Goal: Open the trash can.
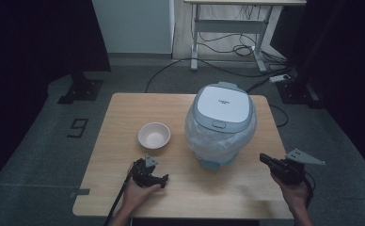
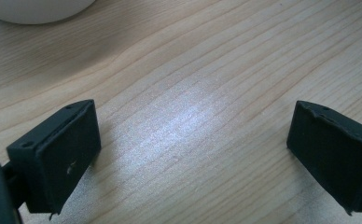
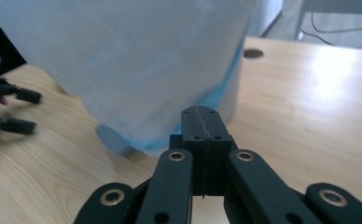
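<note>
A lidded bin [image 1: 222, 123] with a white and grey-blue lid and a clear bag liner stands right of centre on the wooden table [image 1: 124, 108]. A white bowl [image 1: 154, 135] sits to its left; its rim [image 2: 34, 11] reaches into the left gripper view. My left gripper [image 1: 162, 180] rests on the table below the bowl, jaws wide apart over bare wood [image 2: 193, 135], nothing between them. My right gripper [image 1: 264, 158] hovers at the table's right edge, pointing at the bin [image 3: 137, 70]. Its jaws are pressed together [image 3: 202, 122] with nothing between them.
A desk frame [image 1: 227, 28] with cables stands on the grey floor beyond the table. Black stand bases [image 1: 82, 89] sit at the far left and far right. The other gripper [image 3: 6, 107] lies left of the bin in the right gripper view.
</note>
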`<action>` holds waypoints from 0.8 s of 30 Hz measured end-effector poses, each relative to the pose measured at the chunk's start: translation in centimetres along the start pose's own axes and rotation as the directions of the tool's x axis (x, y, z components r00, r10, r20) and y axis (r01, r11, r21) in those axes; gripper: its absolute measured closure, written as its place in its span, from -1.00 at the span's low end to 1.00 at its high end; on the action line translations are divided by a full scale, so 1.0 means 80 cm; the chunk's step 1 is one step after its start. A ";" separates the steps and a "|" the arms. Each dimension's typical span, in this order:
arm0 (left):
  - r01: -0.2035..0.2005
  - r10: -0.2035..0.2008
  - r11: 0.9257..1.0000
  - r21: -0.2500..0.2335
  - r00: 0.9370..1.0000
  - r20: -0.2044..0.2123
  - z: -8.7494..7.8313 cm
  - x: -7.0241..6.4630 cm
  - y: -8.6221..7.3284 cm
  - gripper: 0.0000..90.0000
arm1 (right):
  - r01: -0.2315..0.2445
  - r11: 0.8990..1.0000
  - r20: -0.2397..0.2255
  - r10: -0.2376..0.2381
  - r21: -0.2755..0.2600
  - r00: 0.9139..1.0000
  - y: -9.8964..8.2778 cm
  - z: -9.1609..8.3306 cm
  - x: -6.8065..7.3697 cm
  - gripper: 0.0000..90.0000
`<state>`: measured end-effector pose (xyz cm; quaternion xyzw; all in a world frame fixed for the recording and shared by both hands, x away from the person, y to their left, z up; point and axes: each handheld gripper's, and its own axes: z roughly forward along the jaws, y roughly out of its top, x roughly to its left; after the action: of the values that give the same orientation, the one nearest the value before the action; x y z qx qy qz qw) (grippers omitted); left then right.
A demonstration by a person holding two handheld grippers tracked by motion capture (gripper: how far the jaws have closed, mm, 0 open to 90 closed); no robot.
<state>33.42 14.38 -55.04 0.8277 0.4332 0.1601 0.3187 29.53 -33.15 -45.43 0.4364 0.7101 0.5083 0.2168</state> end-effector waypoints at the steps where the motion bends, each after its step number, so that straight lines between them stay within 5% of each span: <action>1: -0.001 0.001 1.000 0.001 1.000 0.000 0.000 0.000 0.000 -0.95 | 0.005 1.000 -0.009 -0.005 -0.007 1.000 0.005 0.000 0.001 1.00; 12: 0.000 0.000 1.000 0.000 1.000 0.000 0.000 0.000 0.000 -0.95 | 0.030 0.996 -0.092 -0.038 -0.078 0.995 0.064 -0.005 0.020 1.00; 24: 0.000 0.000 1.000 0.002 1.000 0.001 0.000 0.000 0.000 -0.95 | 0.075 0.989 -0.117 -0.089 -0.124 0.989 0.108 -0.002 0.040 1.00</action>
<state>33.42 14.38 -55.02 0.8280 0.4333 0.1593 0.3183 31.15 -29.64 -37.03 0.3611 0.7078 0.5661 0.2196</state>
